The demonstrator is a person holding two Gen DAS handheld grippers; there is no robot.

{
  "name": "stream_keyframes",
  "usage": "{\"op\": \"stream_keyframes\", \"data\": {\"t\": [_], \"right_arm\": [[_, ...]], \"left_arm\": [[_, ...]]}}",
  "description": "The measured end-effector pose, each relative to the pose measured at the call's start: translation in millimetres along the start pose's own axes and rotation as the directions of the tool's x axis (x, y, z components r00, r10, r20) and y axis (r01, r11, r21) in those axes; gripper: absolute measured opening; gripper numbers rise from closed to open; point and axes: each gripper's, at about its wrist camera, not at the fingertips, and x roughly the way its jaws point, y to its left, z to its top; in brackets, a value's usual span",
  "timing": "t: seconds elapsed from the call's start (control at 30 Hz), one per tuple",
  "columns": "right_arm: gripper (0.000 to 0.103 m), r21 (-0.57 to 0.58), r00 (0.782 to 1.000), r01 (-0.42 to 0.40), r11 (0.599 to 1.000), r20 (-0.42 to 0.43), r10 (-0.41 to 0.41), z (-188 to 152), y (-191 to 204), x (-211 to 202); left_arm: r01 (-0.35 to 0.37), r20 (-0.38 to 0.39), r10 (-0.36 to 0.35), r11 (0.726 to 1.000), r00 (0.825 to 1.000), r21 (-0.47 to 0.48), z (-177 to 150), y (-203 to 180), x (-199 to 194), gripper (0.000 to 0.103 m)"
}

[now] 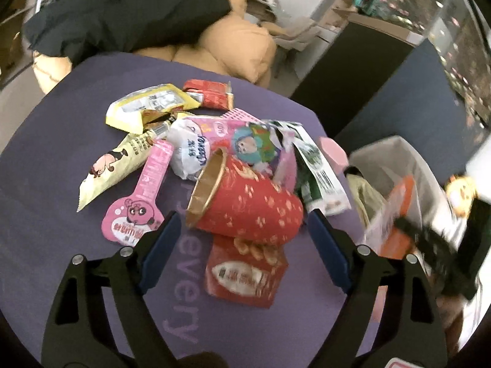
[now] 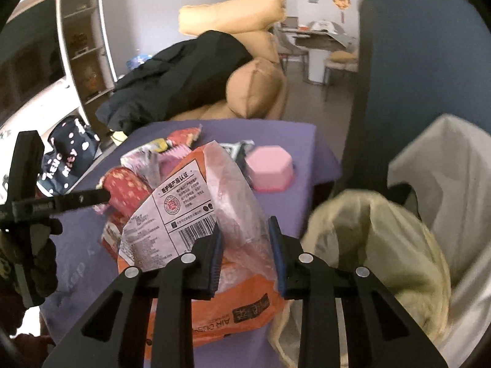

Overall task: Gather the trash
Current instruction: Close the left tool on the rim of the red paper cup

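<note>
The red paper cup (image 1: 245, 202) lies on its side on the purple tablecloth (image 1: 46, 230), its long axis running from 10 o'clock to 4 o'clock in the left wrist view: the gold-rimmed mouth faces 10 o'clock, the base 4 o'clock. It is red with pale flecks and rests on a flat red snack packet (image 1: 245, 273). The left gripper (image 1: 242, 230) is spread wide, its 2 blue pads flanking the cup without touching it. Behind the cup, toward 12 o'clock, sits a heap of wrappers: a pink cartoon sachet (image 1: 138, 211), a yellow wrapper (image 1: 147, 107), a white tissue pack (image 1: 190, 150). The right gripper (image 2: 245, 251) is clenched on an orange-and-clear plastic bag (image 2: 190, 224), printed label and barcode upward, held over the table edge. At 3 o'clock stands a white-lined trash bin (image 2: 445, 184); a pink hexagonal box (image 2: 270, 168) sits at 12 o'clock.
</note>
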Motion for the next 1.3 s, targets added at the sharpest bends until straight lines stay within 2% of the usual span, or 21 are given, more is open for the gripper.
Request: {"op": "stream_keyframes", "data": {"t": [0.07,0.13,0.3,0.4,0.5,0.67,0.7,0.83,0.93,1.17,1.3], "right_arm": [[0.027,0.028,1.000,0.000,1.000,-0.001,0.000,-7,-5,-1],[0.027,0.054,1.000,0.002,0.999,0.002,-0.002,-15,-8,-1],[0.027,0.060,1.000,0.020,0.998,-0.002,-0.020,-27,-8,3],[0.027,0.058,1.000,0.022,0.998,-0.006,-0.021,-31,-6,7],[0.027,0.050,1.000,0.026,0.998,-0.002,-0.026,-33,-4,9],[0.027,0.045,1.000,0.028,0.999,0.011,-0.029,-36,-3,5],[0.027,0.048,1.000,0.026,0.999,0.016,-0.027,-36,-3,4],[0.027,0.045,0.999,0.025,0.999,0.030,-0.026,-34,-2,-1],[0.027,0.036,0.999,0.026,0.999,0.047,-0.028,-32,0,-7],[0.027,0.037,0.997,0.034,0.999,0.075,-0.036,-30,1,-18],[0.027,0.039,0.995,0.042,0.998,0.088,-0.045,-29,-1,-25]], "left_arm": [[-0.052,0.023,0.053,0.998,0.998,-0.032,5,1,6,0.080],[-0.072,0.014,0.074,0.994,0.997,-0.080,7,6,11,0.075],[-0.047,-0.010,0.046,0.985,0.999,-0.167,8,12,17,0.075],[-0.014,-0.061,0.001,0.976,0.998,-0.217,9,12,27,0.075],[0.003,-0.070,-0.019,0.975,0.997,-0.221,13,8,34,0.073],[0.035,-0.089,-0.057,0.972,0.994,-0.234,21,10,37,0.055],[0.050,-0.085,-0.071,0.972,0.994,-0.232,21,10,35,0.048],[0.051,-0.045,-0.058,0.986,0.997,-0.157,19,-1,22,0.025],[0.046,0.009,-0.046,0.997,0.999,-0.055,20,-16,3,0.015],[0.080,0.091,-0.084,0.996,0.992,0.046,23,-32,-29,0.006],[0.061,0.119,-0.072,0.993,0.990,0.101,22,-42,-38,0.005]]}}
